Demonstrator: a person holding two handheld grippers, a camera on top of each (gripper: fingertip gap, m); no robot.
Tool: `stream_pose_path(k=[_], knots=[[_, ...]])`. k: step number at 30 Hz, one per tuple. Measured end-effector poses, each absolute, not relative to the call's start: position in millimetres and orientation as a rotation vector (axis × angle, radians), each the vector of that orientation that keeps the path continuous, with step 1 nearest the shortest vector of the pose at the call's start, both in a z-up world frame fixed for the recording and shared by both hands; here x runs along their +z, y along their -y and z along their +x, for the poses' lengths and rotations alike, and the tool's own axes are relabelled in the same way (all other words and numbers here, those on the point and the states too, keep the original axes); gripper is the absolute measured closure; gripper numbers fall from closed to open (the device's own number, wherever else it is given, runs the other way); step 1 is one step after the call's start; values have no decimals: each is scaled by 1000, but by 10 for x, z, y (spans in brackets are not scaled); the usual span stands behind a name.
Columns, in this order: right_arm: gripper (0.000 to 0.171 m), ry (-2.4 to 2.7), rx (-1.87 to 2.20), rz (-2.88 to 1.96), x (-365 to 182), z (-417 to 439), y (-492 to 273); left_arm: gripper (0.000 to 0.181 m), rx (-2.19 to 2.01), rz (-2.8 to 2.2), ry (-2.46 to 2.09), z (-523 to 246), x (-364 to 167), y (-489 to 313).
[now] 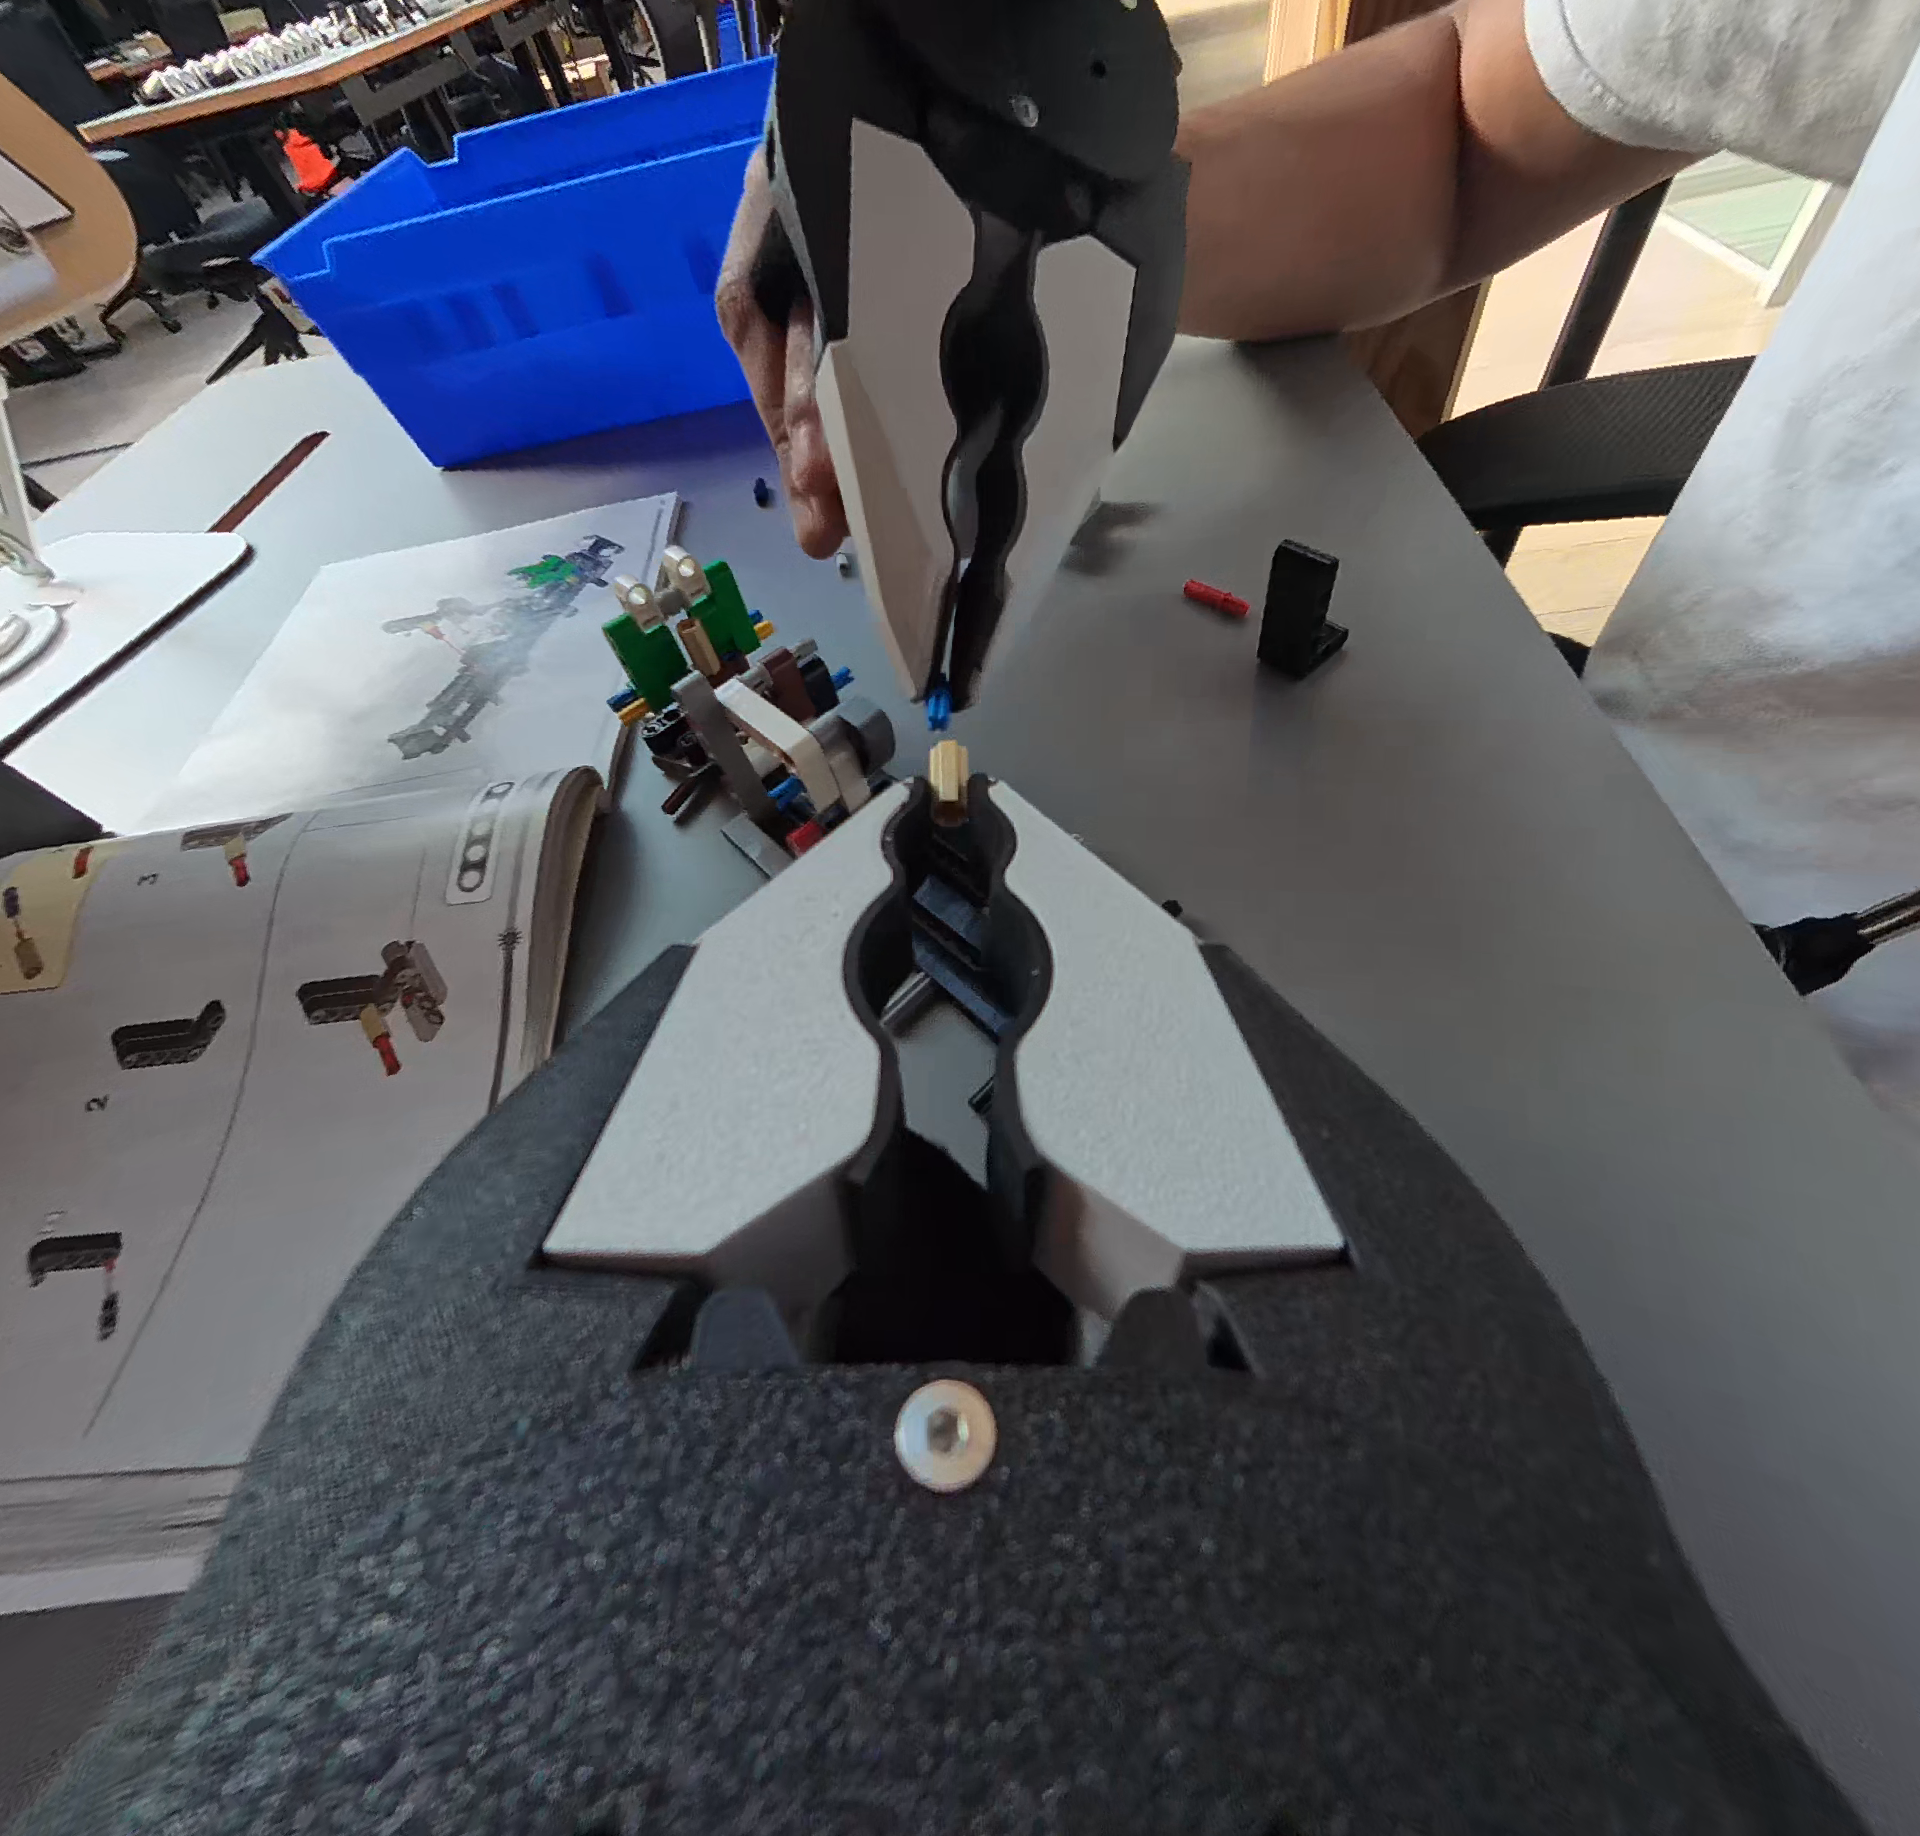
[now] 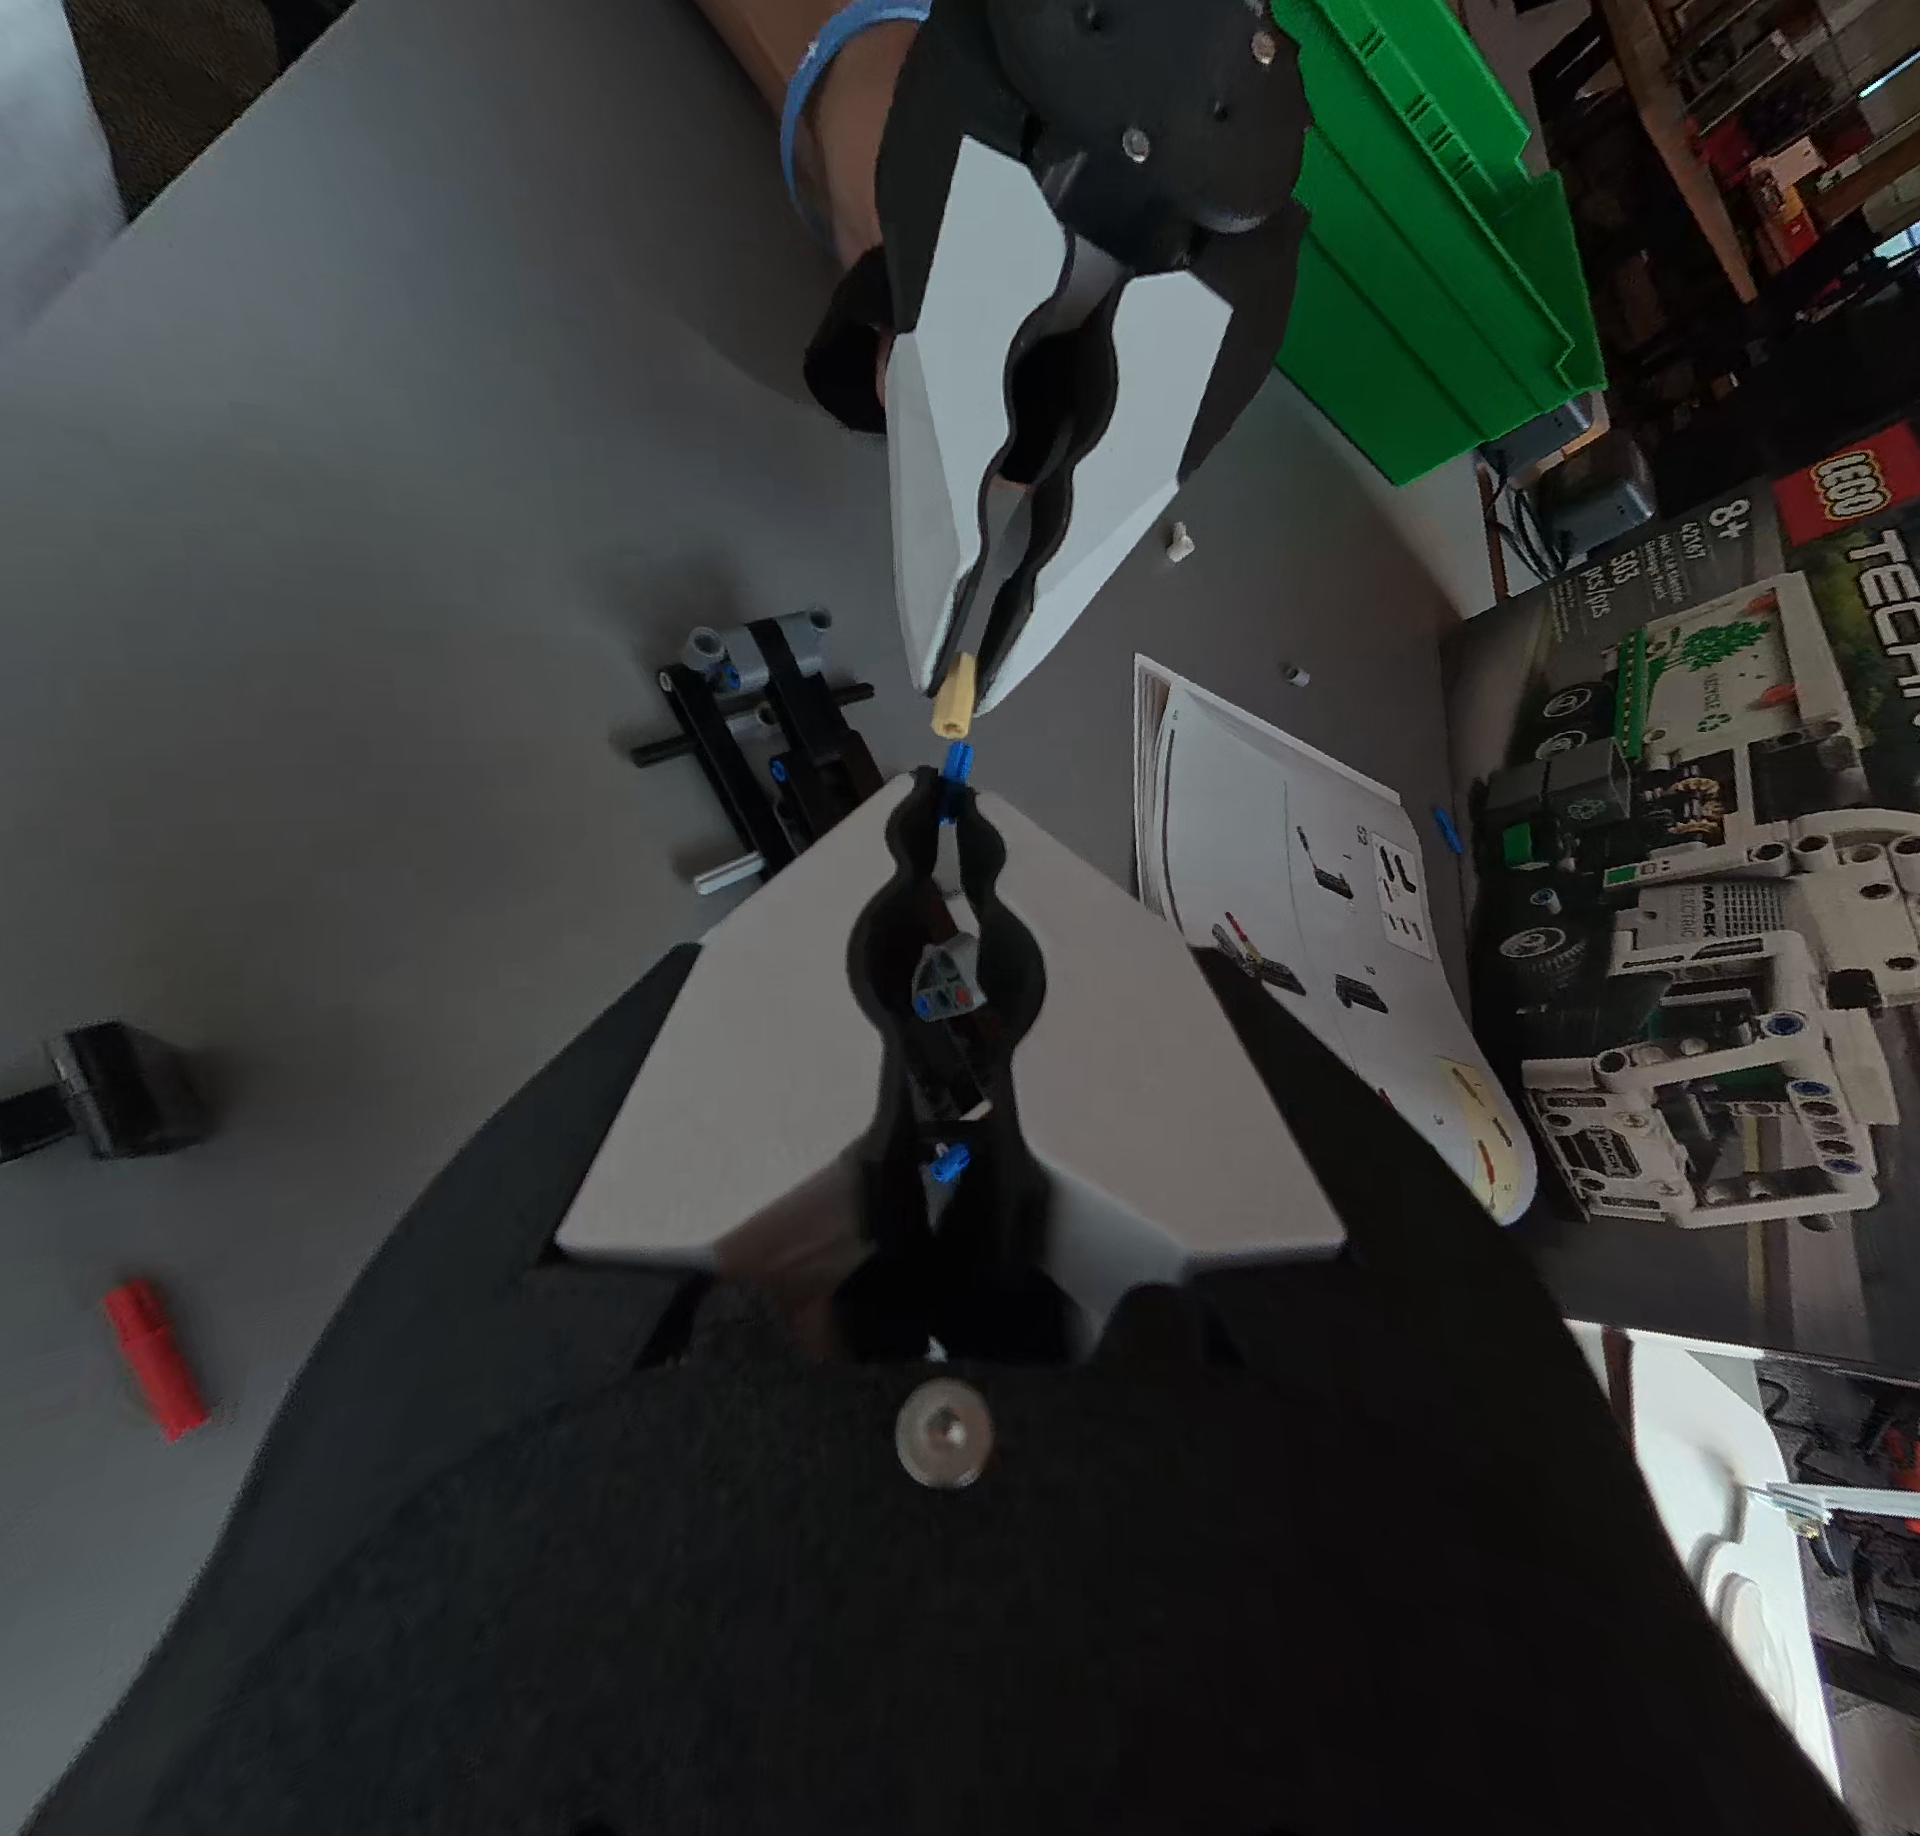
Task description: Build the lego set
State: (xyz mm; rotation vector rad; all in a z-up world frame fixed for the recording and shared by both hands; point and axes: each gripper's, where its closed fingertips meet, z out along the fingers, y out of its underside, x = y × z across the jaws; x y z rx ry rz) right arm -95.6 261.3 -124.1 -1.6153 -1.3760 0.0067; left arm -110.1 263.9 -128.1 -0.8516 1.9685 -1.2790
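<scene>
Left tongs pinch tan connector; right tongs pinch blue pin, tips nearly touching.

booklet on table, bin behind

Left gripper pinches tan peg; right gripper w/ blue pin just above, tips nearly touching, mid-table.

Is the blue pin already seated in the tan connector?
No. A clear gap separates the blue pin in the right gripper from the tan connector.
</scene>
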Motion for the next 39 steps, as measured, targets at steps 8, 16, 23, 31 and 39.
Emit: stream_pose_path(k=[8,16,23,31,39], knots=[[169,1355,8,-1588,-1229,-991,-2615,176,-1331,-847,-1977,-1113,-1259,-2619],[169,1375,0,-1593,-1256,-1005,-2586,176,-1338,-885,-1995,-1093,-1288,-2621],[169,1399,-39,-1606,-1310,-988,-2590,177,-1341,-911,-2019,-1096,-1318,-2599],[169,1452,-197,-1552,-1333,-966,-2606,177,-1398,-1025,-2030,-1072,-1339,-2613],[169,1502,-410,-1467,-1342,-955,-2645,177,-1493,-1164,-2028,-1069,-1348,-2639]])
